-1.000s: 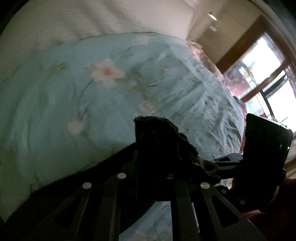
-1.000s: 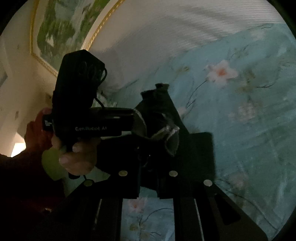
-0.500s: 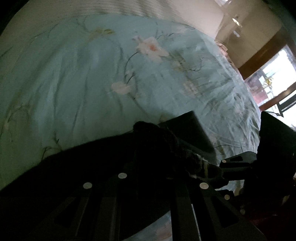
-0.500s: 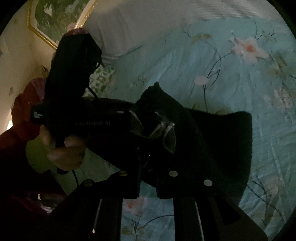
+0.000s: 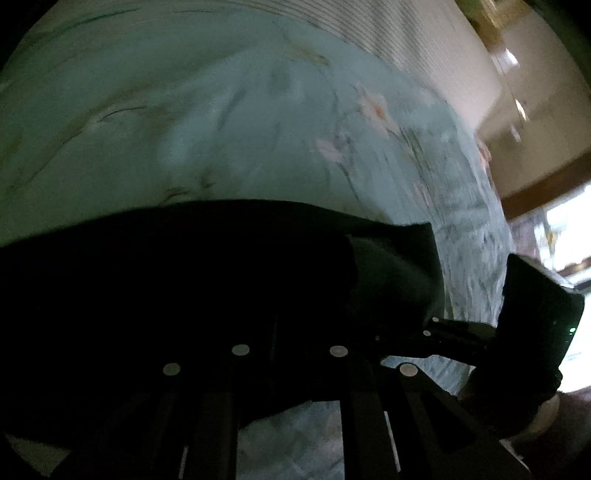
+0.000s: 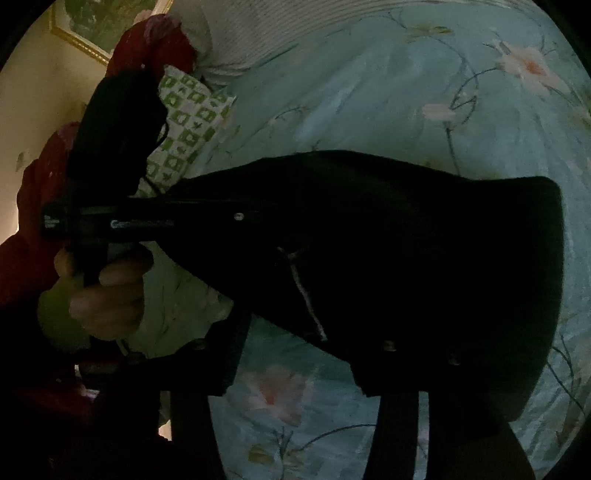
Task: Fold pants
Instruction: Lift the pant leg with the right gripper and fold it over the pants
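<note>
The black pants [image 5: 184, 280] spread across the lower half of the left wrist view, over a light blue floral bedspread [image 5: 221, 129]. My left gripper [image 5: 291, 325] is shut on the pants; dark cloth hides its fingertips. In the right wrist view the pants [image 6: 424, 266] lie as a wide black panel on the bedspread [image 6: 369, 92]. My right gripper [image 6: 310, 306] is buried in the cloth and shut on it. The left gripper's body [image 6: 122, 218] reaches in from the left, held by a hand. The right gripper's body [image 5: 532, 314] shows at right in the left wrist view.
A green and white patterned pillow [image 6: 184, 122] and a red cushion [image 6: 147, 48] lie at the bed's head. A striped white sheet [image 5: 388, 48] borders the bedspread. A bright window [image 5: 569, 236] is at far right. A framed picture [image 6: 103, 26] hangs on the wall.
Both grippers have come down and forward with the cloth. The pants, bunched at the fingertips a second ago, now spread out wide and flat over the bedspread.
</note>
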The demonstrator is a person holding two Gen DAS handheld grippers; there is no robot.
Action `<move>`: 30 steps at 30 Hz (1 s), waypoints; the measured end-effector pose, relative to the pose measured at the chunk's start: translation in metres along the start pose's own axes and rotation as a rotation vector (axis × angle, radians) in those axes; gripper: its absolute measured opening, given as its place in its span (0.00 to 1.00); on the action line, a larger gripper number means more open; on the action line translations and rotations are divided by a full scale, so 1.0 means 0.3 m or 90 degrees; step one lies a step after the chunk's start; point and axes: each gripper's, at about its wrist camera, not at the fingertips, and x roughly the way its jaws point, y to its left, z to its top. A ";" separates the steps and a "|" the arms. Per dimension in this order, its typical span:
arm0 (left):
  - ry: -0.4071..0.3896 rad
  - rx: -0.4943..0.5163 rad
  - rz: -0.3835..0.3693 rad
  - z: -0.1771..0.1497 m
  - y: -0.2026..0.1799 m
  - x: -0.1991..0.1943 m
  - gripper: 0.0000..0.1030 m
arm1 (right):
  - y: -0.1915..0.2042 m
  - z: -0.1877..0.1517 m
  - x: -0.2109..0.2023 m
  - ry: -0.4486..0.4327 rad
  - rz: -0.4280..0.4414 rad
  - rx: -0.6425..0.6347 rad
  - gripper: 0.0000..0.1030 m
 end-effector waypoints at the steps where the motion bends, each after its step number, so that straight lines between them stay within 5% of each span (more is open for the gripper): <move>1: -0.011 -0.026 0.000 -0.017 0.027 -0.026 0.10 | 0.008 0.004 -0.002 0.003 0.005 -0.002 0.49; 6: -0.048 -0.104 0.011 -0.086 0.112 -0.111 0.26 | 0.040 0.052 -0.016 -0.002 0.027 -0.032 0.49; 30: -0.129 -0.406 0.060 -0.388 0.548 -0.366 0.48 | 0.267 0.292 0.240 0.060 0.071 -0.129 0.50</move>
